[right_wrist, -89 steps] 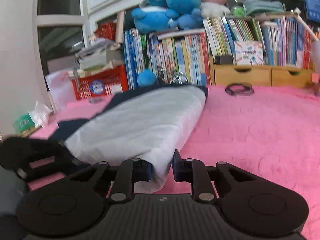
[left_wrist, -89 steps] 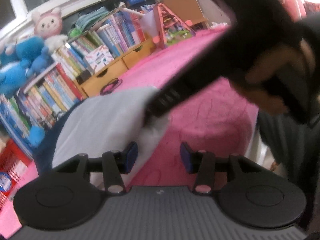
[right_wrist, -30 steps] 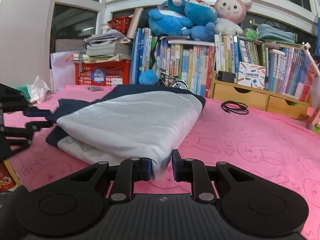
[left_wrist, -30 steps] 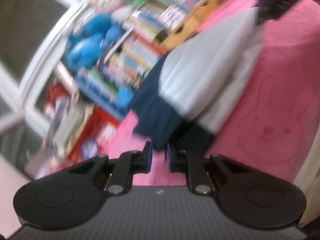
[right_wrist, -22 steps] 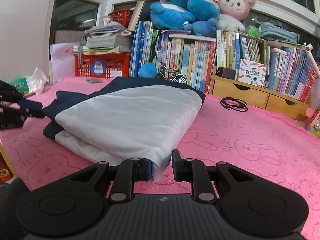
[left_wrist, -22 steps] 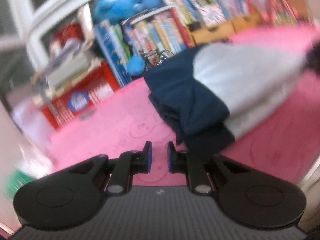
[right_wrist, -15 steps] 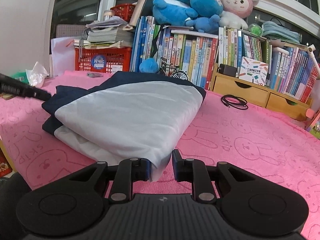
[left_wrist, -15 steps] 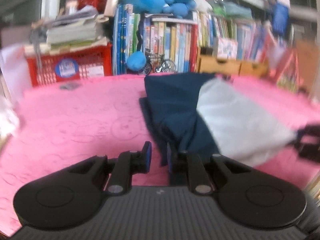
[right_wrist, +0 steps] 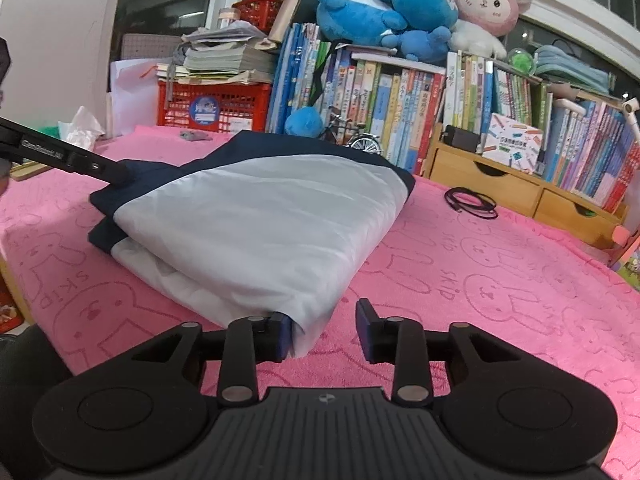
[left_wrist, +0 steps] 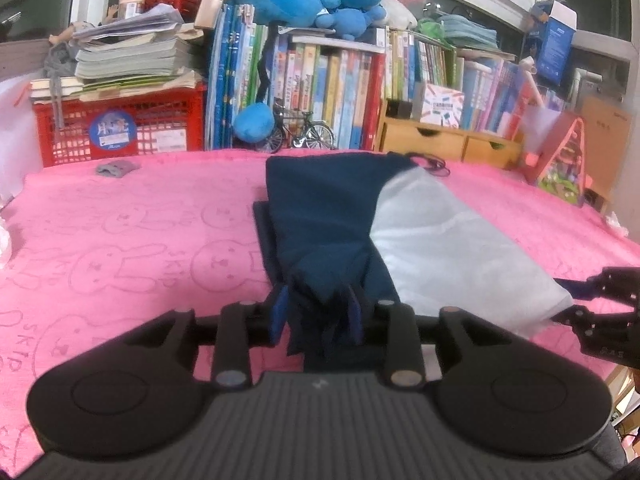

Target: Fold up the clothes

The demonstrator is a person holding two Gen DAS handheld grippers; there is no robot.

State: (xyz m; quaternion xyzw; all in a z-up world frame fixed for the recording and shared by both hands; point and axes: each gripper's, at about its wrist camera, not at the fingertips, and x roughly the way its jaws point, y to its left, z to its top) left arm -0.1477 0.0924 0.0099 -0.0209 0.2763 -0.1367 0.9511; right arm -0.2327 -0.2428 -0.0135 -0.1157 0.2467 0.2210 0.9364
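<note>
— Clothes first: where does the folded garment lie?

— On the pink towel with the rabbit print that covers the bench, in front of the bookshelf. It is a flat bundle, navy at one end and pale grey-white over the rest.

— Which way does its long axis run?

— In the right wrist view it runs from the near corner between the jaws away towards the books, leaning left to right as it recedes. The navy end points to the far side and to the left gripper; the pale end points to the right one.

— And the left gripper?

— Its jaws are opening, with a bunched fold of navy cloth between them. Whether the pads press on it I cannot tell (the cloth fills most of the gap and hides their inner faces).

— The right gripper?

— Its jaws are opening too. The pale corner of the garment rests against the left pad, while the right pad stands clear of it with bare towel between, so nothing is clamped.

— Anything close to the garment?

— A coil of black cable lies on the towel just beyond the far right corner, before the wooden drawers. A red crate stands at the back left.
</note>
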